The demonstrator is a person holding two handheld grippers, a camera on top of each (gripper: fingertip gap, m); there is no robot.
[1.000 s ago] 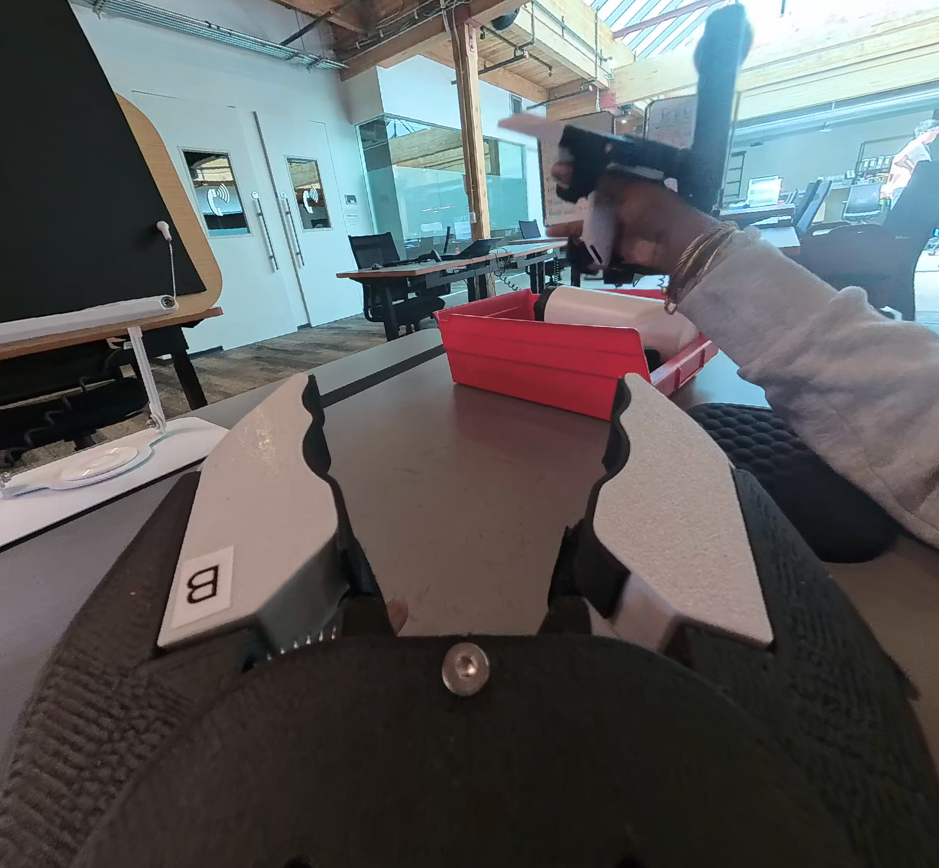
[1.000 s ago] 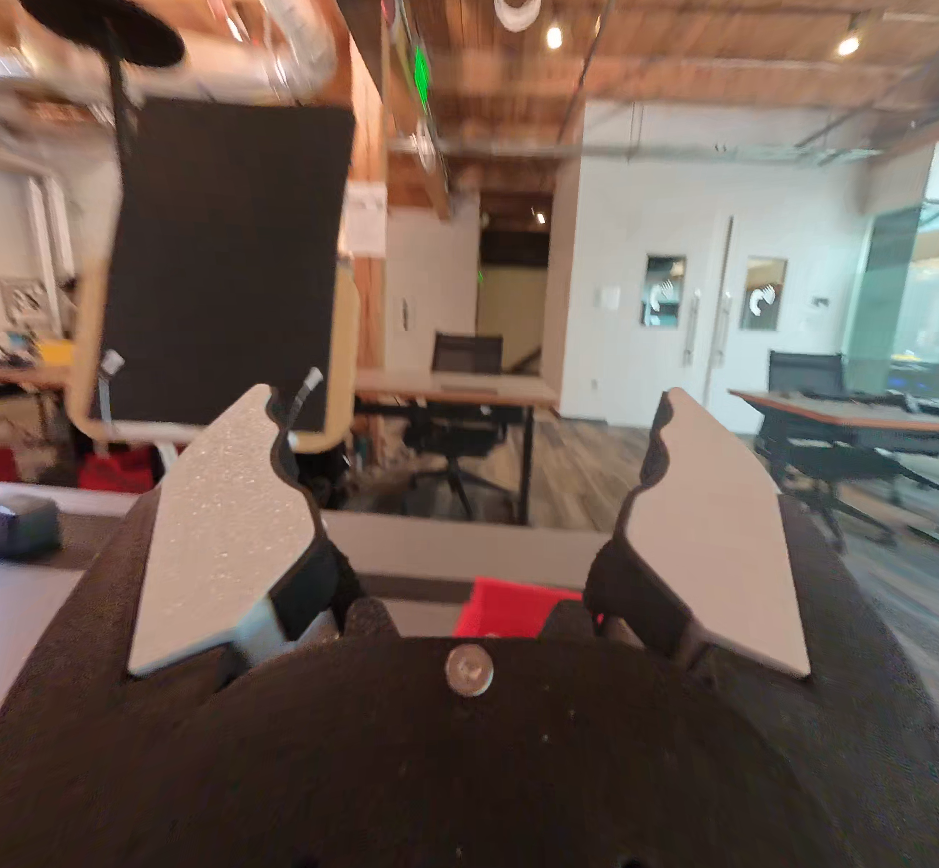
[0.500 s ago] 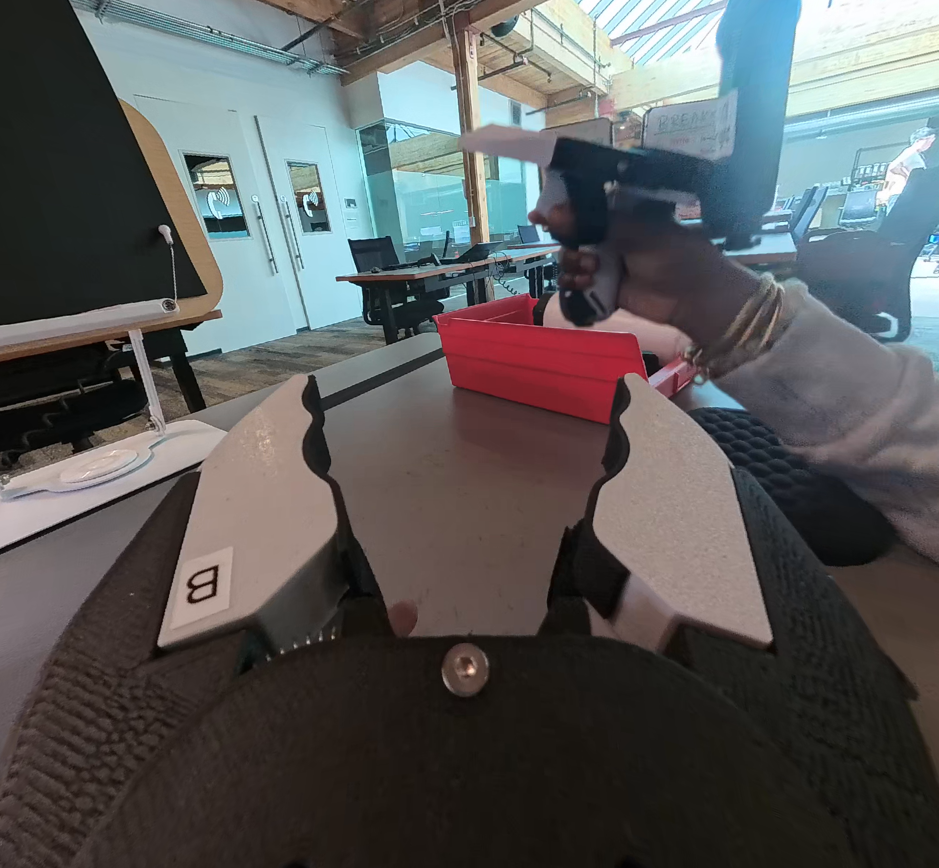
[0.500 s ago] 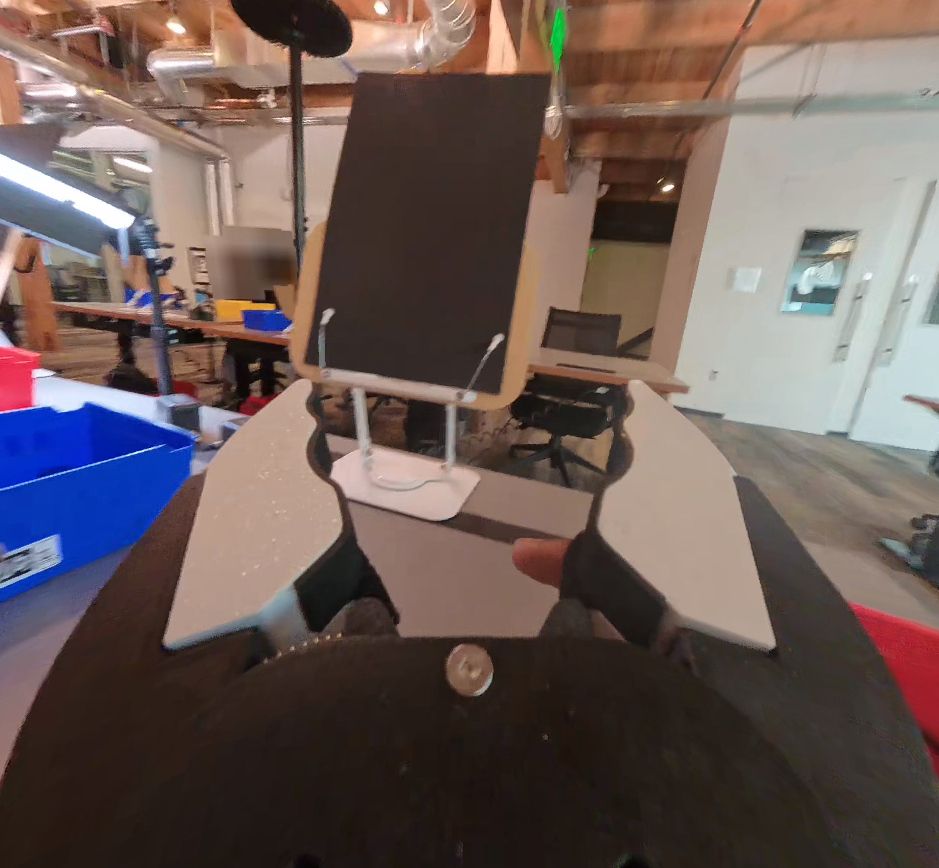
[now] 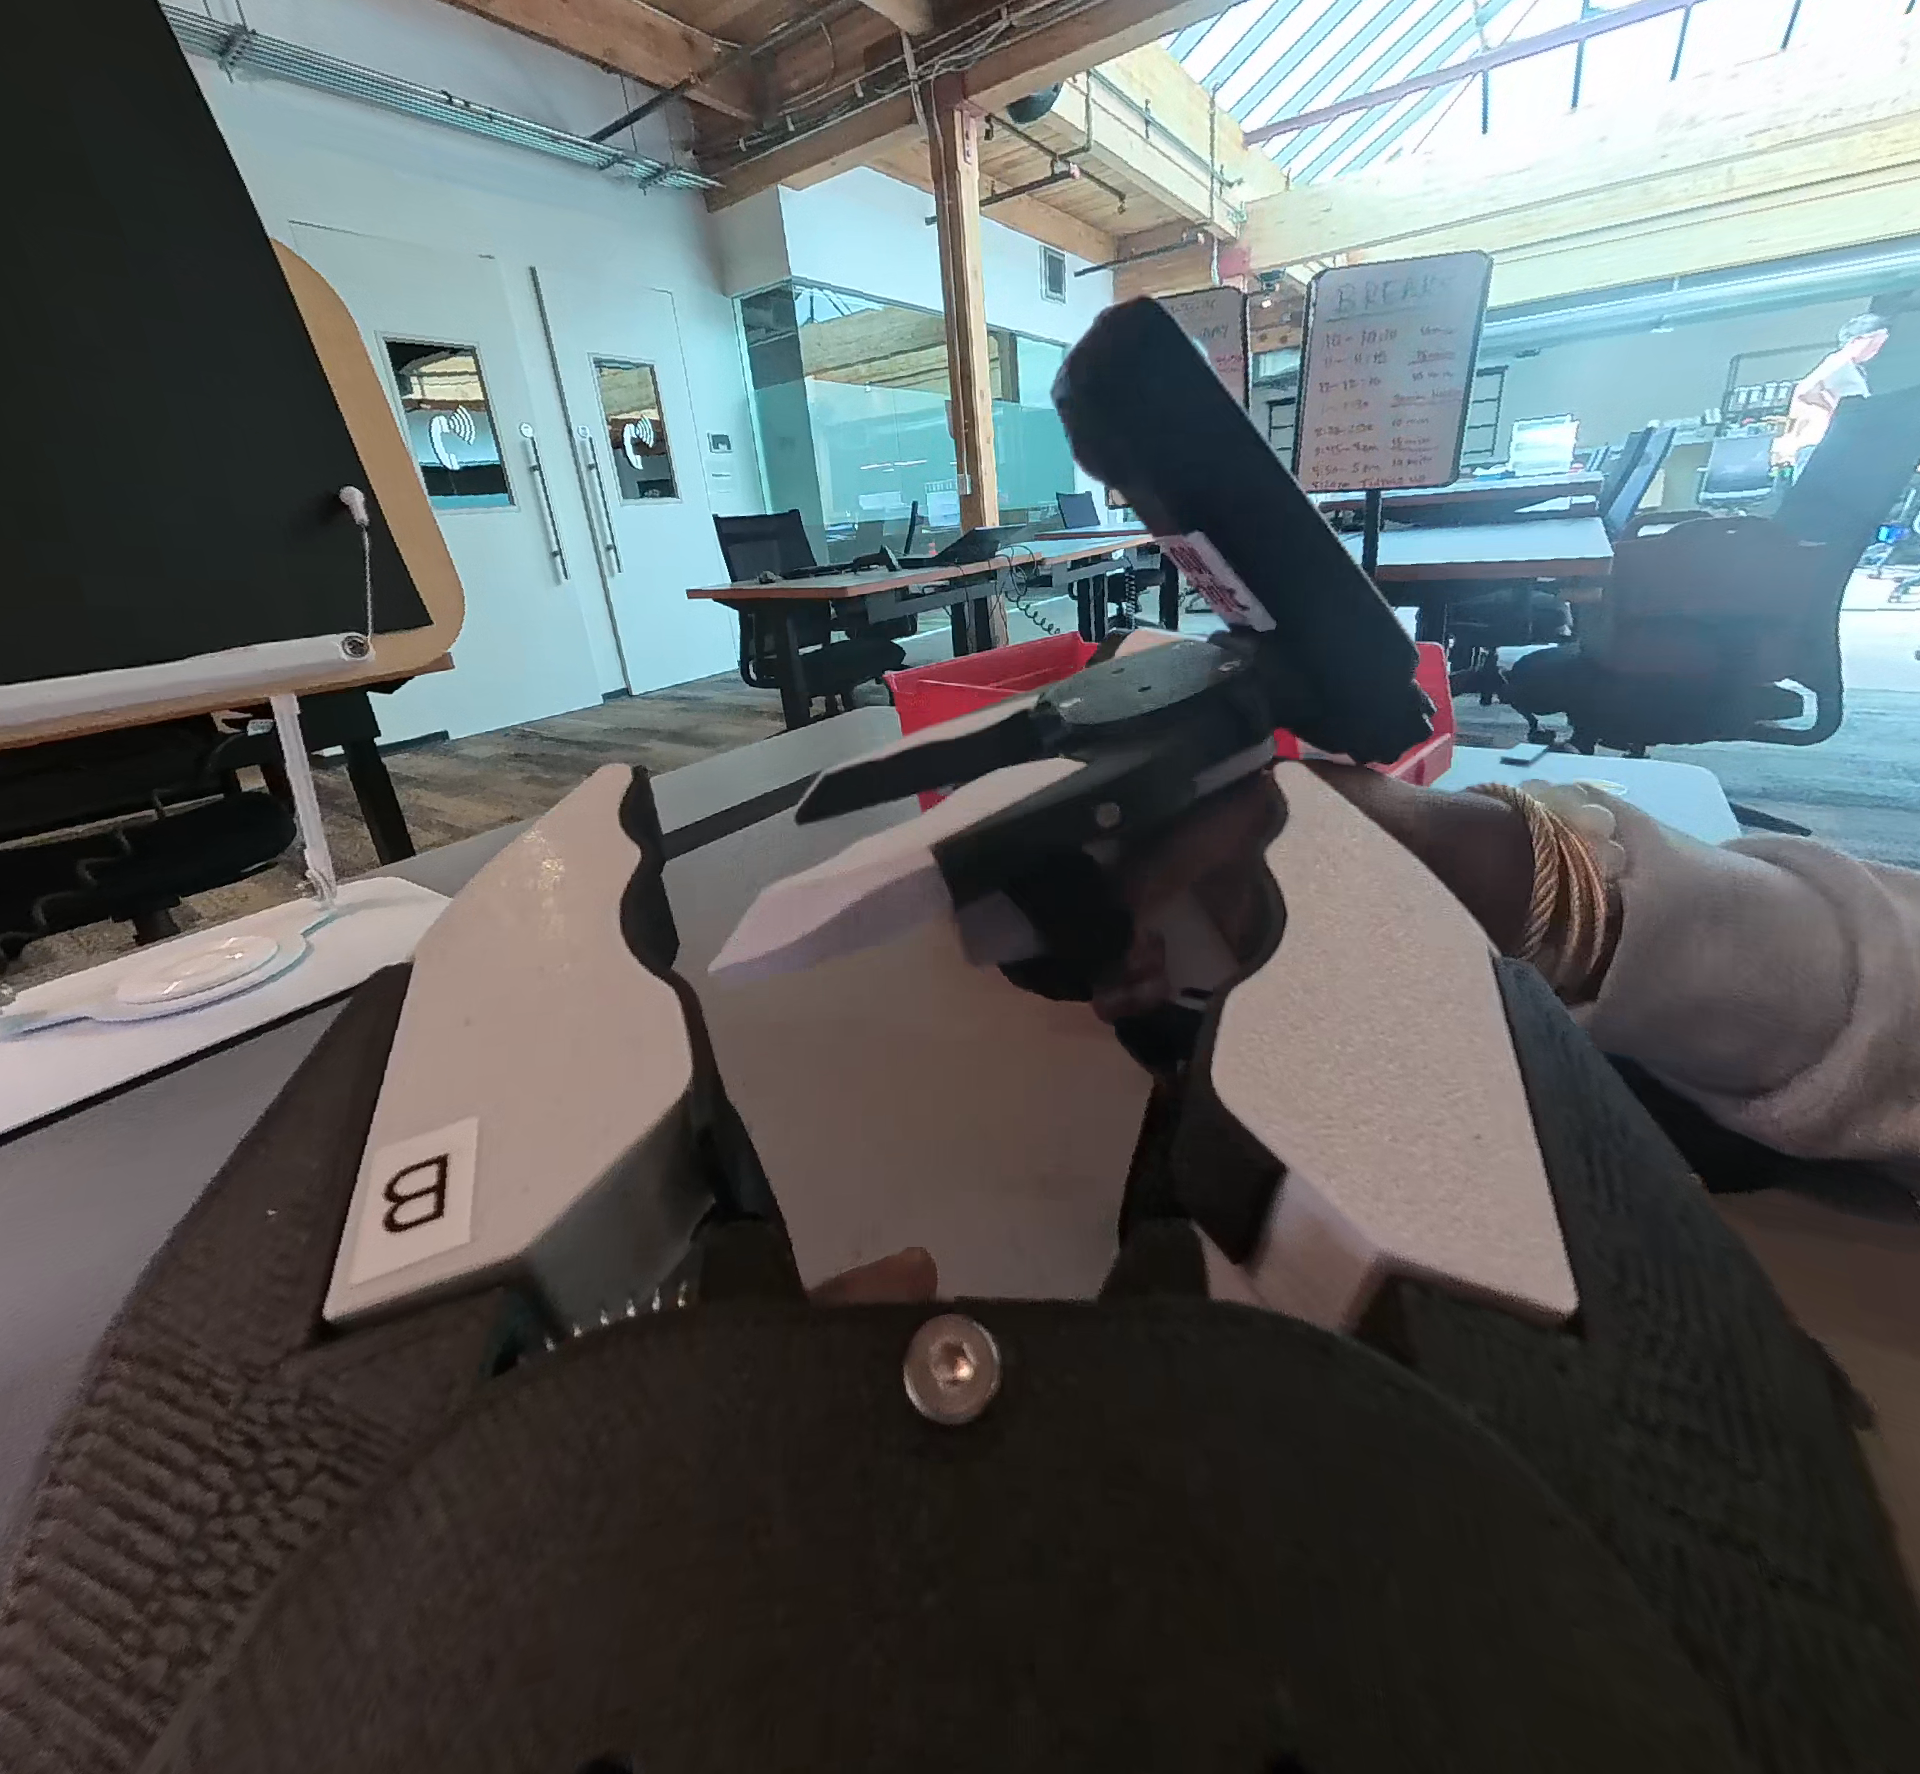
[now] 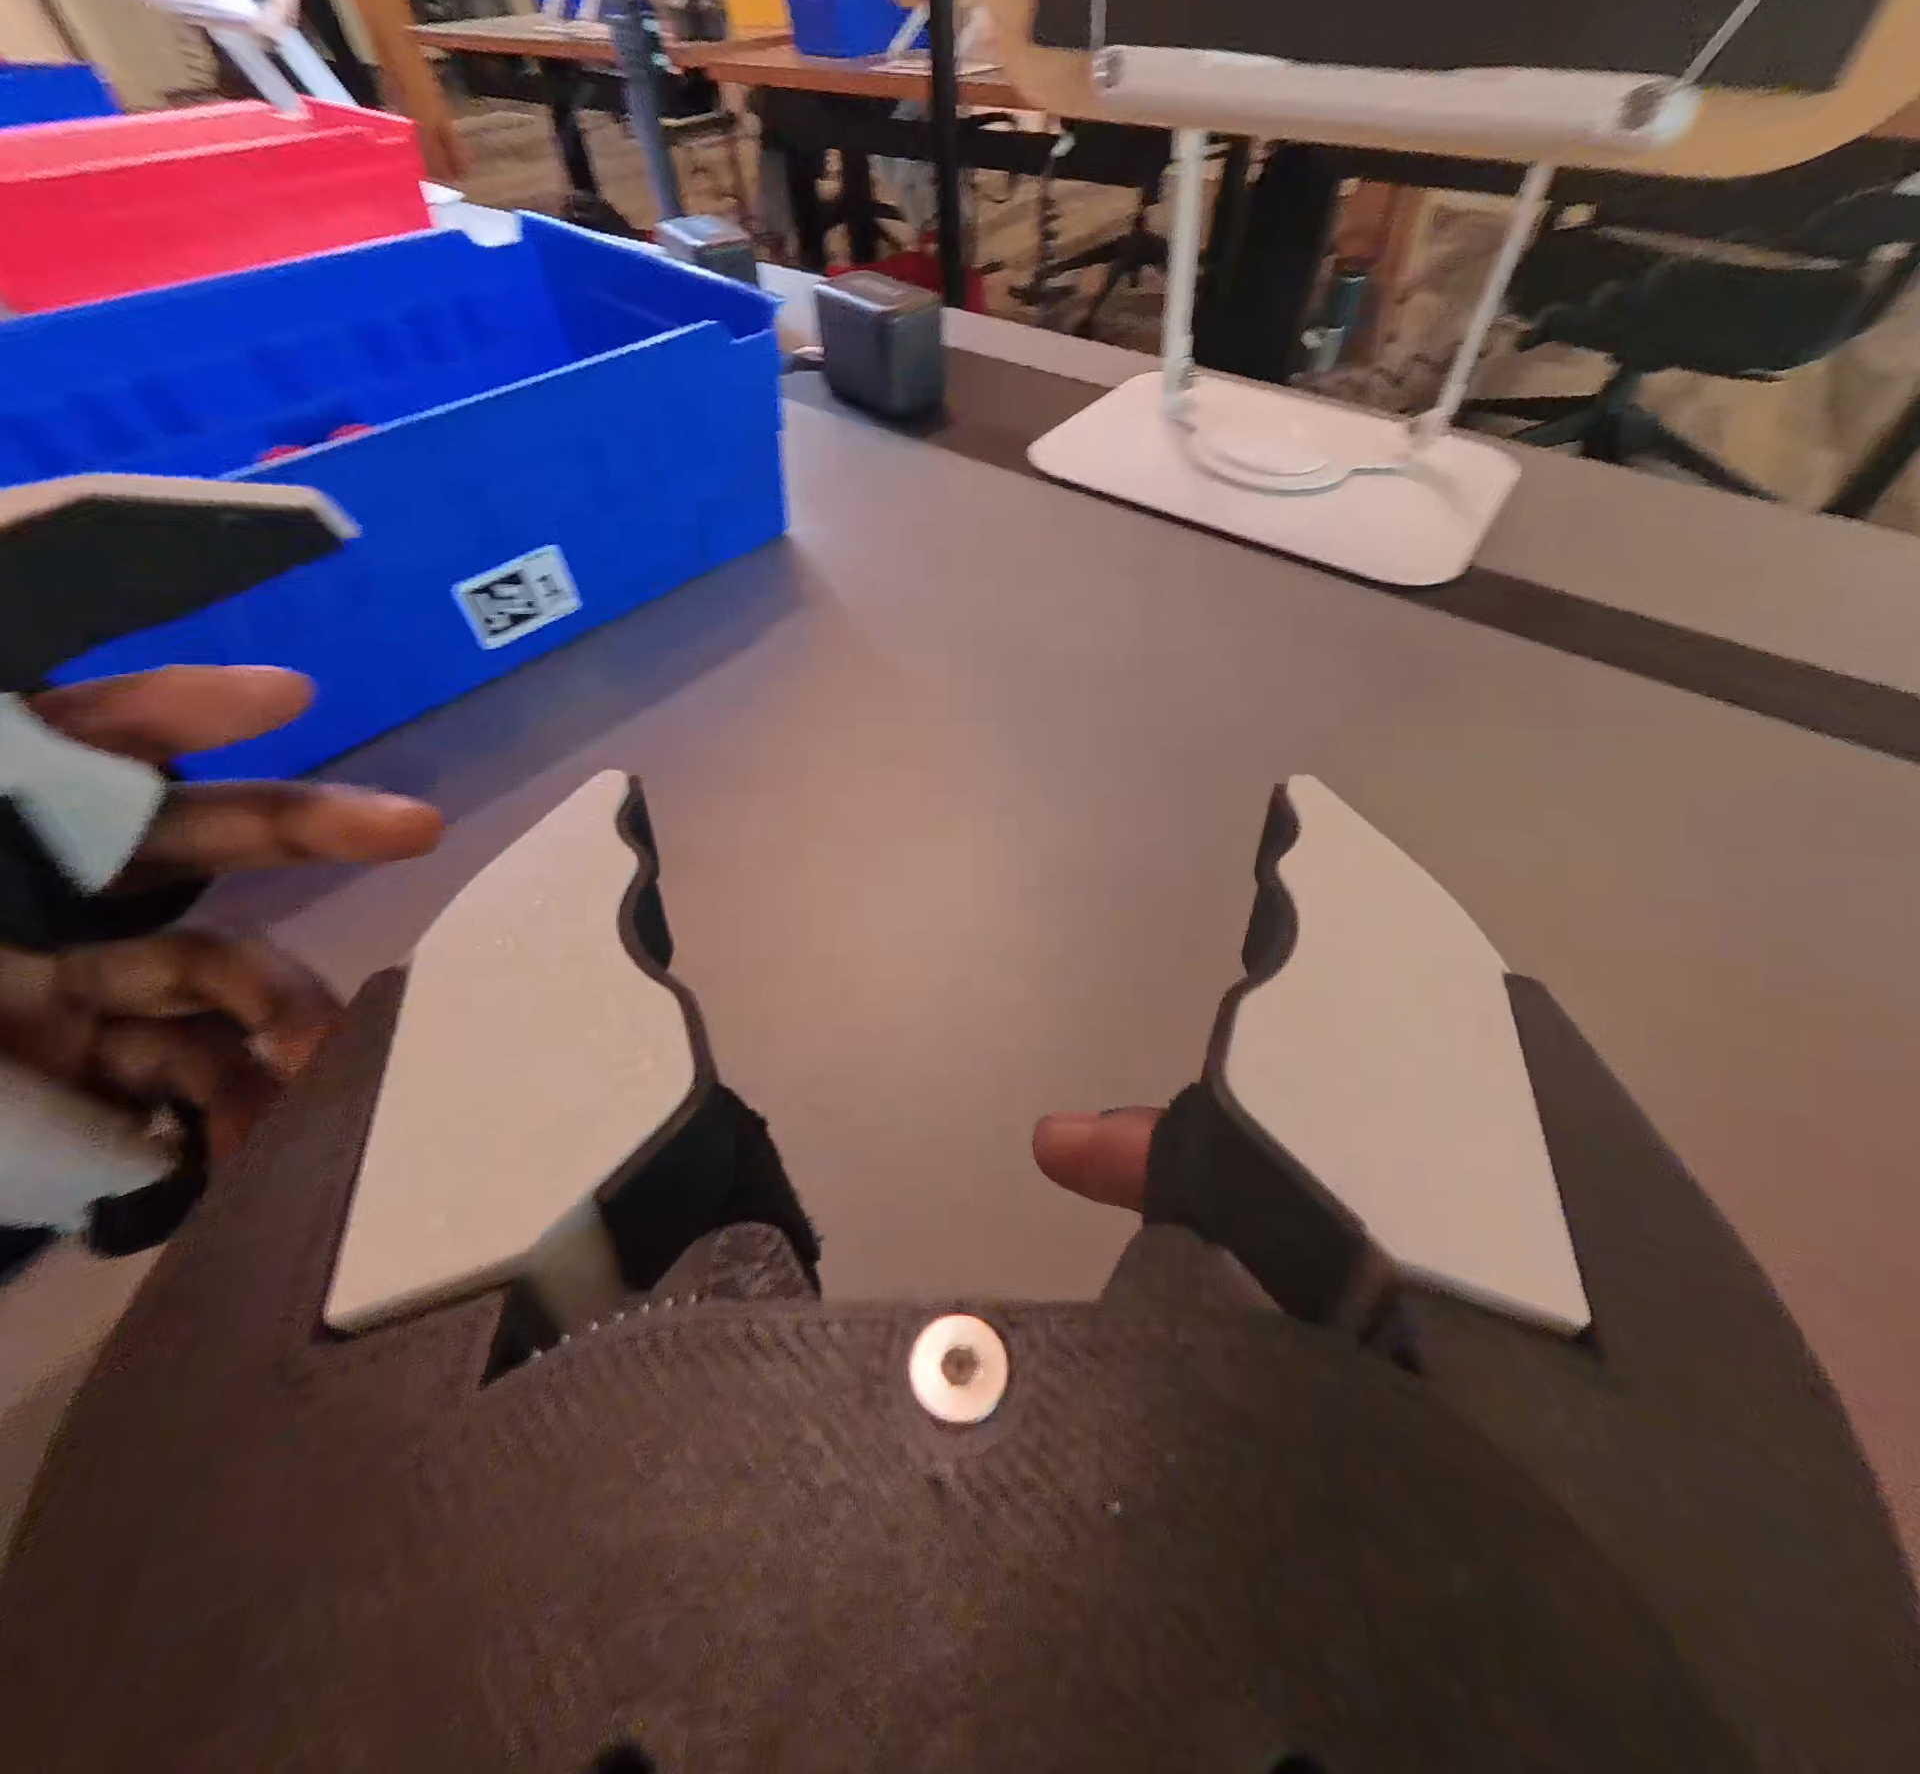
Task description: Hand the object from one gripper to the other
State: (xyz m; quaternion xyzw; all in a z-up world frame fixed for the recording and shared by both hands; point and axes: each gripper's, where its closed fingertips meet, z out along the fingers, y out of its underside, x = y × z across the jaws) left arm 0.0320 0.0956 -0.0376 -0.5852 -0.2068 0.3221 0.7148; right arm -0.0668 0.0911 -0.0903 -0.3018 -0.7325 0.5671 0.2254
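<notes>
My left gripper [image 5: 956, 789] is open and empty, low over the grey table [image 5: 914, 1080]. My right gripper [image 5: 758, 883] shows just ahead of it in the left wrist view, held by a hand and pointing left, jaws apart with nothing between them. In the right wrist view my right gripper [image 6: 956, 789] is open and empty above the table [image 6: 1039, 737]. One dark finger of the left gripper [image 6: 156, 571] and the hand holding it show at the left edge. No object is held by either gripper.
A blue bin [image 6: 468, 436] stands at the table's left with a red bin [image 6: 208, 197] behind it. Another red bin [image 5: 977, 680] sits behind the right gripper. A small grey box [image 6: 883, 353] and a white tablet stand [image 6: 1278, 477] stand at the far edge.
My right gripper swung down from above the red bin to just in front of my left gripper; its view dropped from the room to the table. My left gripper stayed still.
</notes>
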